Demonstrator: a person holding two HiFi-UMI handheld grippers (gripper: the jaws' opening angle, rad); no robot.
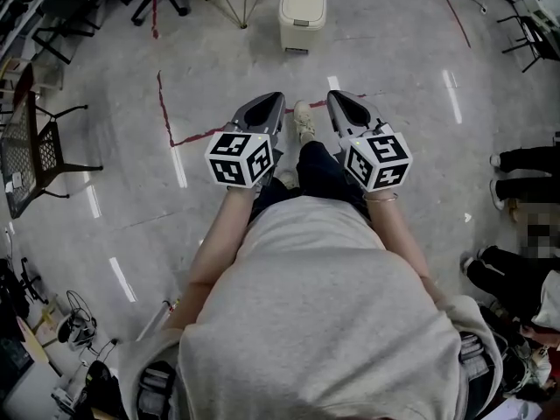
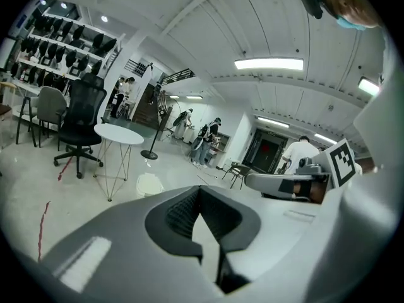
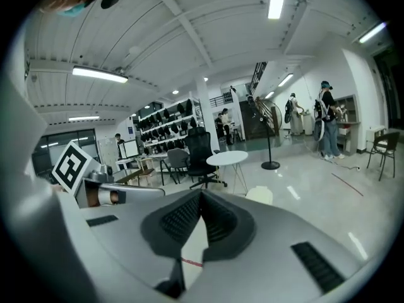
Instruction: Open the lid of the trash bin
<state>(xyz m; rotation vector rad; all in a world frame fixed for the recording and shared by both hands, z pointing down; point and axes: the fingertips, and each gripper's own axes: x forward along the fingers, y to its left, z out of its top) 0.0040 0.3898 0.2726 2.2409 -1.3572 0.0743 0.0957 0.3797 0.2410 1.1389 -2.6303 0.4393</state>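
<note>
Jaws shut, empty (both): left gripper (image 1: 273, 103), right gripper (image 1: 339, 100) level, facing trash bin (image 1: 302, 11).

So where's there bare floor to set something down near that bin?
Bare floor lies between the trash bin and the person's shoe, and on the bin's right. Crowded: black chair at the left edge, people at the right edge, clutter lower left.

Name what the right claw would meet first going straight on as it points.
Nothing close: ahead of the right claw the way looks free. The trash bin sits lower, slightly right; it likely reaches the round table first.
</note>
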